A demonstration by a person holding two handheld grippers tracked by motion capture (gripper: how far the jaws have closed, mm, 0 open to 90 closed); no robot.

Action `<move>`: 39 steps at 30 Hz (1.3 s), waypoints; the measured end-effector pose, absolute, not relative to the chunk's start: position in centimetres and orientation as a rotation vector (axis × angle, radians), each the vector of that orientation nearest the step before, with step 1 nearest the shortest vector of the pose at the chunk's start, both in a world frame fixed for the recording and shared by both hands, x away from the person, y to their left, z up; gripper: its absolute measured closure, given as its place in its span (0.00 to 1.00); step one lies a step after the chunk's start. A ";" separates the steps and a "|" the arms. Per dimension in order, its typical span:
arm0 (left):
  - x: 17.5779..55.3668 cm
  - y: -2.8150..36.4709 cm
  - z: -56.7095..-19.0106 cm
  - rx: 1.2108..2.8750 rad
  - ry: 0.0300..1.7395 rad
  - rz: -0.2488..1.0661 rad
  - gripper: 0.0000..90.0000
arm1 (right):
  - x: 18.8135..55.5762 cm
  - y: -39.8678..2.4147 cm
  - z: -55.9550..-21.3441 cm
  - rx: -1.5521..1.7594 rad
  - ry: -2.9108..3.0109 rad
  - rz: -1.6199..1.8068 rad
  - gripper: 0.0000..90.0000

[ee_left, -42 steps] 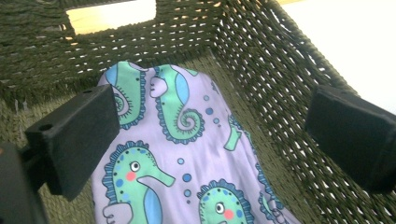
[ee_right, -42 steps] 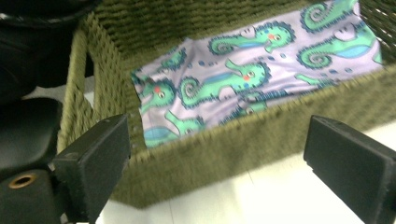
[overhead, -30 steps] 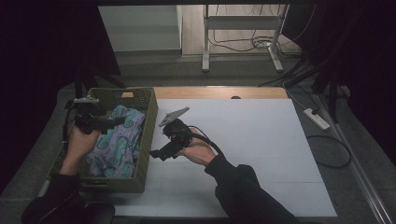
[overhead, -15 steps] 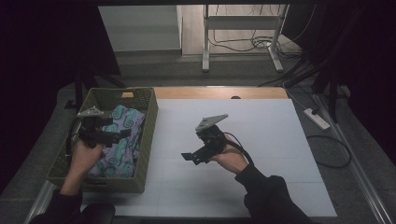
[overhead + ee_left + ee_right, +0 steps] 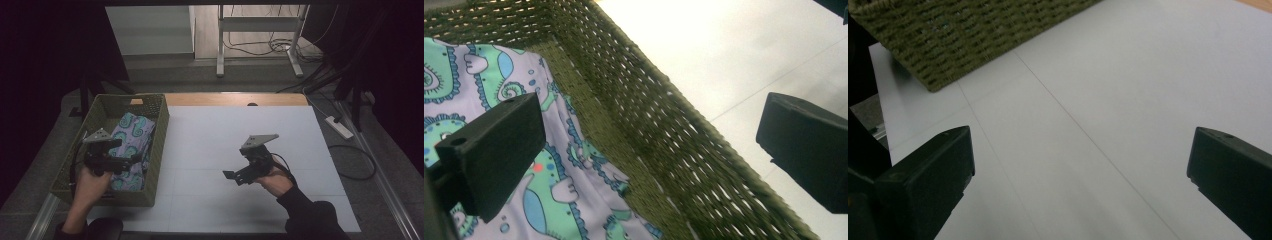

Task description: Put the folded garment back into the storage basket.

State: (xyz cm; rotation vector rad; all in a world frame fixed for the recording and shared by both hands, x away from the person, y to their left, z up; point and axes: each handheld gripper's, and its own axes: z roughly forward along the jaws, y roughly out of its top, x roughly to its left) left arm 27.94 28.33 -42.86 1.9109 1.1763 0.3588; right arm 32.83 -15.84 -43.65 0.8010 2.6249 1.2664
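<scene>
Your worktop (image 5: 240, 150) is one big white sheet, and most of it is bare, so you have lots of room to lay something flat. On its left edge sits one green woven basket (image 5: 159, 145), close to your left hand so you can reach in easily. Inside the basket lies one cloth (image 5: 131, 137), purple with green and blue swirly shapes. It is bunched up and soft, and it fills the middle of the basket floor, with a strip of bare weave beside the wall. You hold two grippers. Your left gripper (image 5: 134, 159) hangs over the basket, just above the cloth, and its jaws are spread wide with nothing between them. I think it sits there so it can come down and pinch the cloth. One jaw is over the cloth and the other looks past the basket wall, so mind the rim. Your right gripper (image 5: 229, 175) is well apart, over the bare worktop, also spread wide and holding nothing. It looks ready to help.
</scene>
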 end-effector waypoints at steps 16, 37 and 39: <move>23.8 27.2 -43.1 1.906 1.165 0.413 0.00 | 29.1 -24.7 -43.5 1.005 2.438 1.249 0.00; 19.7 27.2 -45.2 1.878 1.217 0.526 0.00 | 23.3 -32.3 -44.5 1.267 2.243 1.116 0.00; 19.6 27.2 -45.3 1.880 1.223 0.525 0.00 | 22.9 -32.5 -44.6 1.275 2.242 1.101 0.00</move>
